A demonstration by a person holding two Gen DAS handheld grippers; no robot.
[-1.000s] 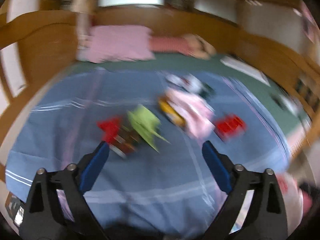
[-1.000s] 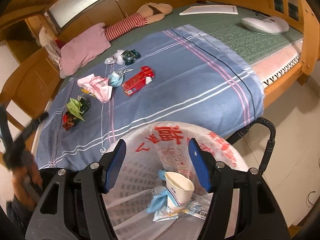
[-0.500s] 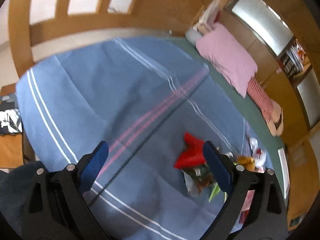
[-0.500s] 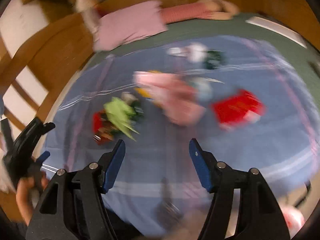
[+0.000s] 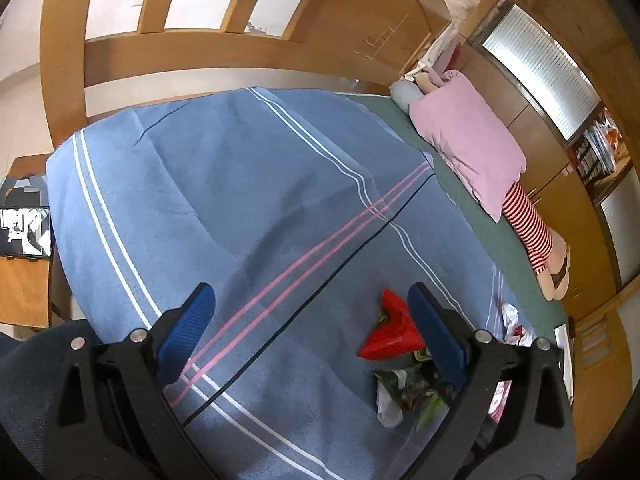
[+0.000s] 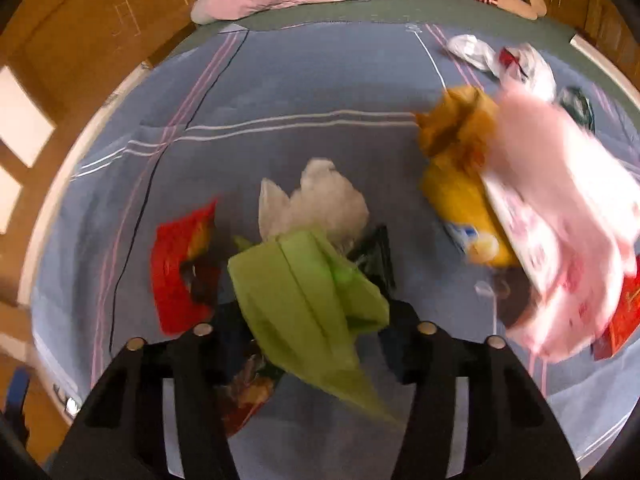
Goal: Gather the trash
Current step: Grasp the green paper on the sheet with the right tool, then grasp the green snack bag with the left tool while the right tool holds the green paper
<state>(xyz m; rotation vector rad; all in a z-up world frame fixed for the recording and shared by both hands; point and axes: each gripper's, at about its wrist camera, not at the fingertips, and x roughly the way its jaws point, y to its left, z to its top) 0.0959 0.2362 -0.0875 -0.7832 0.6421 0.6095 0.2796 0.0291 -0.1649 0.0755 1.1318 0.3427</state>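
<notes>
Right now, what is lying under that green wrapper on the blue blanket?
Under the green wrapper show a red packet, a crumpled white bag and a dark wrapper. Whatever lies beneath its middle is covered.

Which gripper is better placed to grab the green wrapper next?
The right gripper: the green wrapper lies between its fingers. The left gripper is open above bare blue blanket, the trash off to one side.

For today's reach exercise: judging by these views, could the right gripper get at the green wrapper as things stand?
Probably yes. The right gripper is open with the green wrapper already between its fingers, nothing lying over it; motion blur hides whether the pads touch it.
</notes>
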